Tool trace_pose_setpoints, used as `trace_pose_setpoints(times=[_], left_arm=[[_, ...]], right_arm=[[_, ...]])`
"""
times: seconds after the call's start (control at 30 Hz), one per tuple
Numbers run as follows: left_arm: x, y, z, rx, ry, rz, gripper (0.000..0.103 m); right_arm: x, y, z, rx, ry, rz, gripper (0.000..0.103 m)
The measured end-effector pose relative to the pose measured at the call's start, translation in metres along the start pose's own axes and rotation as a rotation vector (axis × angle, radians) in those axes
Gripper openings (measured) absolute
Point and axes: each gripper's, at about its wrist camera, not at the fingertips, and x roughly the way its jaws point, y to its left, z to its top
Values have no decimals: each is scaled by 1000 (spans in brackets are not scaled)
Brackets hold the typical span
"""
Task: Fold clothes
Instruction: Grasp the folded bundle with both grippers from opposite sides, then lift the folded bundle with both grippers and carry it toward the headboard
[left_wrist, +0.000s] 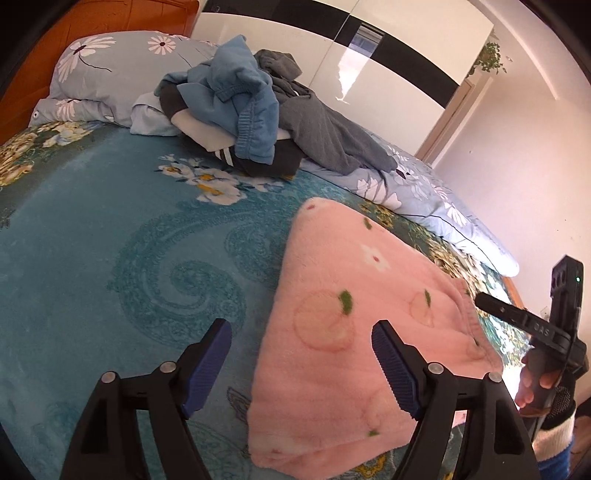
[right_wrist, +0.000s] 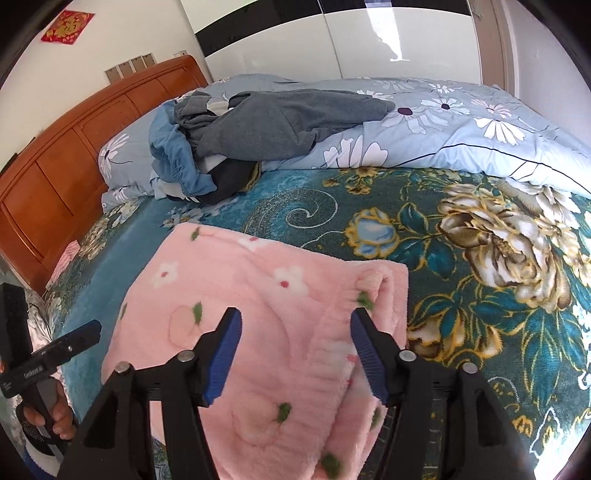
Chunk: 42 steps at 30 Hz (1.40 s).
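- Between your two tools, on the teal flowered bedspread (right_wrist: 317, 214), the pink fleece garment (right_wrist: 258, 295) is lying folded; it is printed with peaches and small white flowers.
- You are holding the left gripper (left_wrist: 301, 365) with its jaws spread wide, and nothing is sitting between the blue pads (left_wrist: 210, 365). It is hovering above the left edge of the pink garment (left_wrist: 351, 332): one finger is over the bedspread (left_wrist: 110, 240), the other over the pink cloth.
- You are keeping the right gripper (right_wrist: 295, 354) spread apart as well, and it is gripping nothing. Both of its blue pads (right_wrist: 225, 358) are showing above the near part of the garment, close to the thick rolled hem on the right side.
- Your right hand (left_wrist: 535, 384) is showing at the right edge of the left wrist view, wrapped around the black handle of its tool, past the right edge of the pink cloth.
- Your left hand (right_wrist: 55, 413) is showing at the lower left of the right wrist view, also gripping a black handle, beside the left edge of the garment.
- Farther away, a heap of unfolded clothes (left_wrist: 236, 110) is lying near the head of the bed: a light blue piece on top, a grey one spreading to the right, and dark and white pieces under them.
- This heap is resting partly on the pale blue daisy quilt (right_wrist: 461, 122) and partly against the pillow (left_wrist: 99, 74) of the same print.
- Behind the pillow, the orange wooden headboard (right_wrist: 74, 147) is standing, and a glossy white wardrobe (right_wrist: 369, 40) with a black band is filling the far wall.
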Motion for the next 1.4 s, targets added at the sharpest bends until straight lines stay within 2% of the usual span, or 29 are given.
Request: trace_pose_setpoints(times=[0.07, 0.13, 0.27, 0.4, 0.47, 0.67, 0.87, 0.93, 1.07, 1.27, 1.4], left_arm=[[7, 7, 7, -8, 22, 2, 85], [15, 14, 14, -16, 46, 3, 87], [38, 26, 16, -42, 149, -35, 88], [56, 34, 18, -77, 206, -80, 98], [65, 37, 21, -100, 227, -113, 103], [92, 25, 24, -106, 300, -187, 103], [100, 20, 16, -103, 332, -224, 103], [102, 19, 13, -104, 340, -236, 103], [105, 18, 8, -107, 357, -261, 103], [108, 17, 11, -106, 390, -272, 103], [109, 12, 14, -95, 395, -286, 102]], right_arm=[[-4, -12, -3, 43, 1, -10, 76], [-5, -28, -8, 108, 12, -5, 77], [7, -63, -26, 310, 74, 109, 89], [20, -82, -43, 440, 101, 181, 89], [26, -86, -47, 458, 112, 193, 92], [35, -85, -50, 453, 102, 243, 103], [33, -91, -55, 467, 71, 302, 103], [33, -88, -59, 445, 69, 326, 103], [32, -78, -61, 367, 74, 317, 103], [33, -79, -62, 420, 54, 371, 103], [41, -67, -58, 407, 68, 399, 103]])
